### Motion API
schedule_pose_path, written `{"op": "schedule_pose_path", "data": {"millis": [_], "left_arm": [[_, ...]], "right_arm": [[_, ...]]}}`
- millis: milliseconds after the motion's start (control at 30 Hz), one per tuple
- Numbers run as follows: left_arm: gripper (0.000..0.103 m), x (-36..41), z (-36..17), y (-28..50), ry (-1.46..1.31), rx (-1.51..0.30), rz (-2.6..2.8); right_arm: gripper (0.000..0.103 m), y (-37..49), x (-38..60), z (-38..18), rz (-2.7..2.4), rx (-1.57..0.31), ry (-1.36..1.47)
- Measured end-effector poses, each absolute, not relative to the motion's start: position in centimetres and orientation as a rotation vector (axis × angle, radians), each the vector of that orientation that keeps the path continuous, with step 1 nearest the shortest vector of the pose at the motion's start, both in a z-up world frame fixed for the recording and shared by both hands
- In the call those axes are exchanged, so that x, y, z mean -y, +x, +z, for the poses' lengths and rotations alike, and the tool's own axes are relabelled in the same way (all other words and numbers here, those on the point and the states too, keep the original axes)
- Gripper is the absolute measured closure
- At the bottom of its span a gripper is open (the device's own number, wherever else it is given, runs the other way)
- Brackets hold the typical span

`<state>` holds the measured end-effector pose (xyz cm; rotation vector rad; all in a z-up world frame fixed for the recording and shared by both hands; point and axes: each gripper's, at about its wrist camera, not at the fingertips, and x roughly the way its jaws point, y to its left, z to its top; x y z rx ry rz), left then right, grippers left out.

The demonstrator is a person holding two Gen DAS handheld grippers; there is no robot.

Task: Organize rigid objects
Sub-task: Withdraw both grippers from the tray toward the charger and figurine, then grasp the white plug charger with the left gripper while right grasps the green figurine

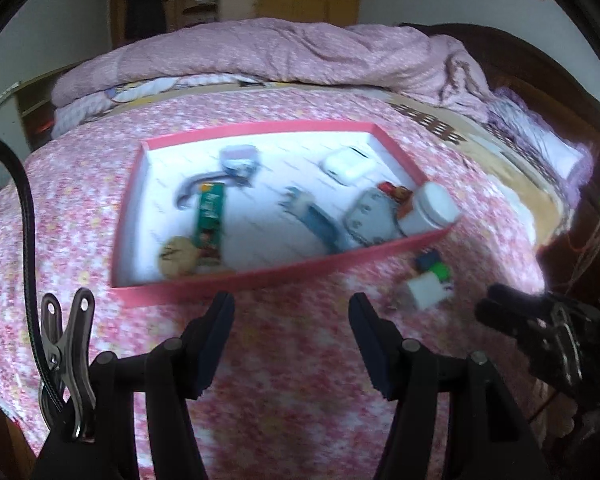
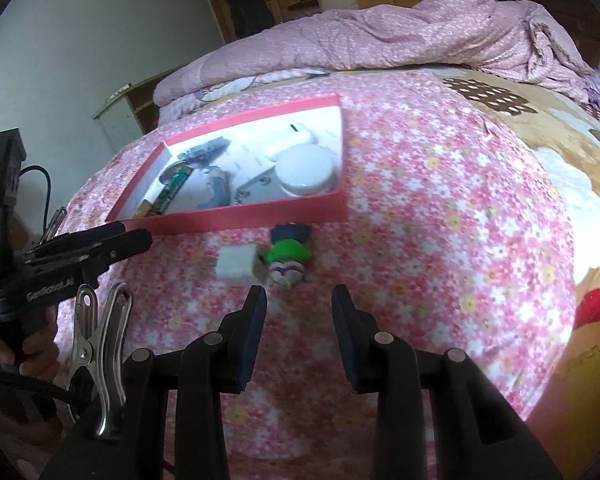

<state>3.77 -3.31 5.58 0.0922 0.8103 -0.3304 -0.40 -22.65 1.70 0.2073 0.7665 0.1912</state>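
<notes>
A shallow pink box lies on the flowered bedspread. It holds a white earbud case, a green packet, a round tan disc, a blue tool, a grey metal plate and a white jar. On the cover, just outside its near right corner, lie a white cube and a small green and blue toy figure. My left gripper stands open and empty before the box's near wall. My right gripper is open and empty, just short of the toy figure.
A rolled pink quilt lies across the bed behind the box. A dark wooden headboard rises at the right. The tan blanket with a red patch covers the bed's right side. A metal clip hangs beside the right fingers.
</notes>
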Motion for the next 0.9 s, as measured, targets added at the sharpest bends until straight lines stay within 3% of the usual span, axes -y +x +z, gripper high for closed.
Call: {"op": "schedule_pose_path", "data": {"millis": [900], "left_arm": [[0.04, 12.6, 2.5, 4.3, 0.284, -0.801, -0.571]], "right_arm": [[0.068, -0.9, 25.6, 1.5, 0.123, -0.78, 0.23]]}}
